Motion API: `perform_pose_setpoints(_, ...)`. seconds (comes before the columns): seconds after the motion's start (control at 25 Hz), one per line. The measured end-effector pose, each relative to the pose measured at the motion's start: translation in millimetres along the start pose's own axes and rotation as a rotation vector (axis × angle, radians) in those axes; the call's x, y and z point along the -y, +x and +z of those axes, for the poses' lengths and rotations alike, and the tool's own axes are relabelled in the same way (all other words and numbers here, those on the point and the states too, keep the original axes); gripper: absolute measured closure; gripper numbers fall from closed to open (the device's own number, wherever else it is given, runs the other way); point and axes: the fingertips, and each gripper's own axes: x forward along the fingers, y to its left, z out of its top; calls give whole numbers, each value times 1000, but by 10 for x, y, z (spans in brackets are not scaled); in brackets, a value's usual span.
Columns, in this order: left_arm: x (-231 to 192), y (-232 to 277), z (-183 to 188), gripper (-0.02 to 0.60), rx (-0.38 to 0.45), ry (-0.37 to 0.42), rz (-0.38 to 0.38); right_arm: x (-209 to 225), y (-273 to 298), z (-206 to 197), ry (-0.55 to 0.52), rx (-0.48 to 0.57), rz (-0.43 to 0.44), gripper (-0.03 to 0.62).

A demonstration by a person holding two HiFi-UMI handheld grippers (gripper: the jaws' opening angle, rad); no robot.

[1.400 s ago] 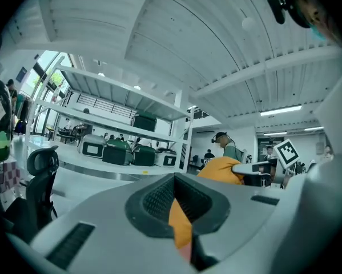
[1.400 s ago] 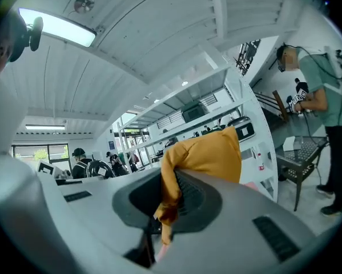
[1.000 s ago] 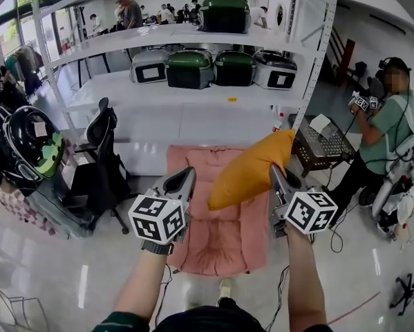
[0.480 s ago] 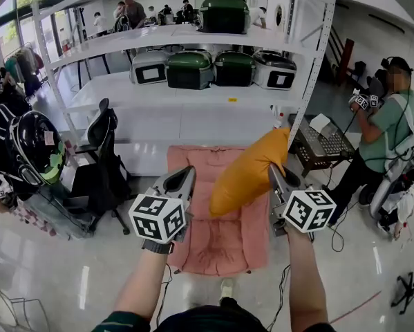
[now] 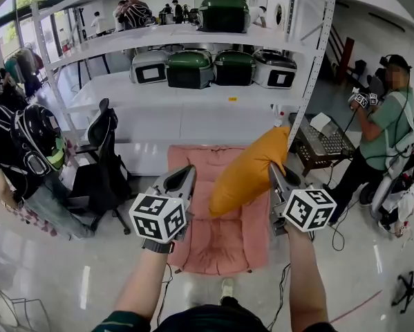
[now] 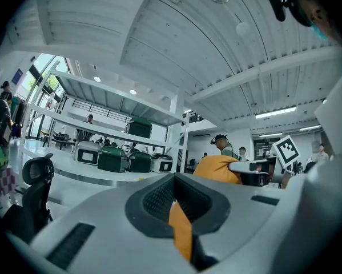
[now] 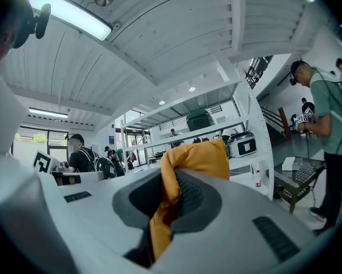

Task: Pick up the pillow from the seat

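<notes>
Where the fingers of the right gripper press together, they pinch a fold of the orange pillow, and the rest of it bulges up just past their tips. The pillow hangs slanted from that grip: its high corner sits at the fingers and its low corner droops toward the left gripper, stopping just beside it without touching. The left gripper's fingers are pressed together too. A thin orange strip shows in their seam, and I cannot tell what it is. Beneath both grippers lies the pink seat, flat on the floor and well below the lifted pillow. Beyond the fingertips stands a white shelving rack, whose upright post rises close to the right of the pillow. A black office chair stands off to the left of the left fingers. A person in a green shirt stands well to the right, with open floor between.
</notes>
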Motion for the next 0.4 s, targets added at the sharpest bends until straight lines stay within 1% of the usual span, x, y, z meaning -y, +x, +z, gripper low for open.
perform_pose_setpoints(0.4, 15, -11, 37, 577, 2, 1, 1, -14, -16, 49, 0, 3, -2, 568)
